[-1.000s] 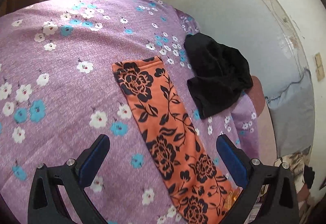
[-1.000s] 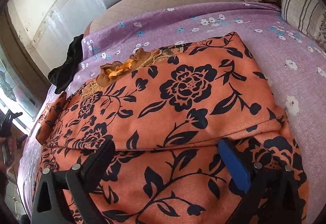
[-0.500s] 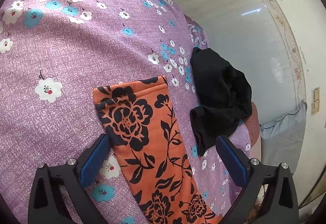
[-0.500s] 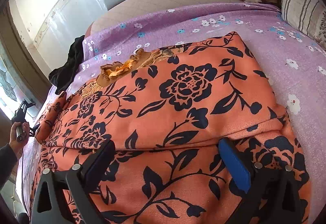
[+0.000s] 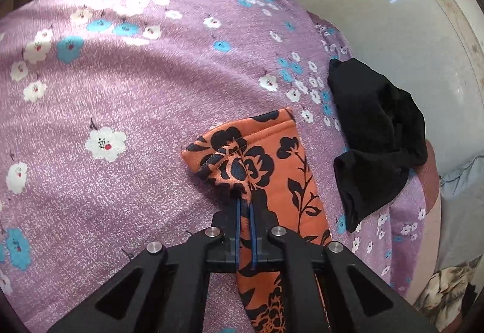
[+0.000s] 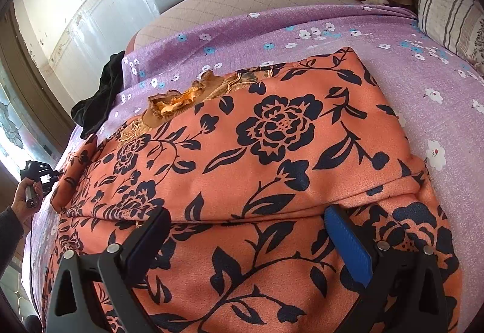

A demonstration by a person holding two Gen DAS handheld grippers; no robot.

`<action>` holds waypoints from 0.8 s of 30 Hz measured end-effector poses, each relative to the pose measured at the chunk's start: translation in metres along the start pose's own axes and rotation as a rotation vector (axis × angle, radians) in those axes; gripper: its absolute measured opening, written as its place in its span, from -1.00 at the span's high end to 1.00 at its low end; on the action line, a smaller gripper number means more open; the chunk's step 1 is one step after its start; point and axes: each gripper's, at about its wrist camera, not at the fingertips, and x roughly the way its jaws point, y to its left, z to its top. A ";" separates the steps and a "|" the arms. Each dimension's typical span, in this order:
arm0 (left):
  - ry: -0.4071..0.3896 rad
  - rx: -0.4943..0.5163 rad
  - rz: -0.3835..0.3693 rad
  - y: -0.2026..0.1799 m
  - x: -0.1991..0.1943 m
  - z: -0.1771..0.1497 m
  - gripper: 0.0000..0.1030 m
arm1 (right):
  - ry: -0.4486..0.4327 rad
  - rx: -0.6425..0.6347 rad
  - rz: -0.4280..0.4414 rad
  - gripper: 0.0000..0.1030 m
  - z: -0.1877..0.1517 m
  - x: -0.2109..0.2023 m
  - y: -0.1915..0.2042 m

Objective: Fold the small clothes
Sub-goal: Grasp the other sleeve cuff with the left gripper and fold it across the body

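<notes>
The left tool (image 5: 244,202), whose jaws were spread wide over the cloth half a second ago, is now pinching the cuff end of a long sleeve on the orange knit garment printed with dark navy roses (image 6: 272,157); the blue pads (image 5: 237,230) are pressed nearly together with a bunched fold of the hem rising between them. The garment is lying spread on the purple bedspread dotted with white and blue flowers (image 5: 121,97), its sleeve reaching toward the bed's far edge, where a crumpled black garment (image 5: 378,127) is sitting just beside the sleeve but apart from it. The right tool (image 6: 246,230) is hovering low over the garment's body with its jaws spread wide, gripping nothing, as it was a second ago. In the right wrist view the left hand (image 6: 28,190) is showing at the bed's left edge, holding its tool at the sleeve tip. The grip on the cuff suggests the sleeve is about to be folded inward across the body.
</notes>
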 end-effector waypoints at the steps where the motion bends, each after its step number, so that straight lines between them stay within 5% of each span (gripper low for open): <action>1: -0.040 0.080 0.007 -0.016 -0.013 -0.004 0.92 | 0.000 0.001 0.001 -0.99 0.000 0.000 0.000; 5: -0.204 0.445 -0.073 -0.105 -0.091 -0.048 0.92 | -0.002 0.001 0.002 -0.99 0.000 0.000 0.000; 8: -0.291 0.647 -0.234 -0.176 -0.161 -0.110 0.92 | -0.005 0.003 0.006 -0.99 0.000 0.001 -0.001; 12: -0.238 0.835 -0.458 -0.259 -0.214 -0.210 0.92 | -0.008 0.009 0.014 -0.99 0.000 0.000 -0.002; 15: -0.143 0.949 -0.545 -0.301 -0.221 -0.298 0.89 | -0.011 0.018 0.028 -0.99 0.000 -0.001 -0.004; 17: -0.044 1.053 -0.540 -0.318 -0.204 -0.356 0.74 | -0.014 0.025 0.037 -0.99 0.000 -0.002 -0.005; 20: 0.199 1.182 -0.390 -0.312 -0.151 -0.425 -0.10 | -0.017 0.041 0.057 -0.99 0.001 -0.003 -0.008; 22: 0.278 1.165 -0.262 -0.288 -0.129 -0.432 -0.10 | -0.019 0.054 0.073 -0.99 0.002 -0.004 -0.010; 24: 0.261 1.070 -0.221 -0.262 -0.131 -0.411 -0.10 | -0.021 0.065 0.087 -0.99 0.002 -0.005 -0.012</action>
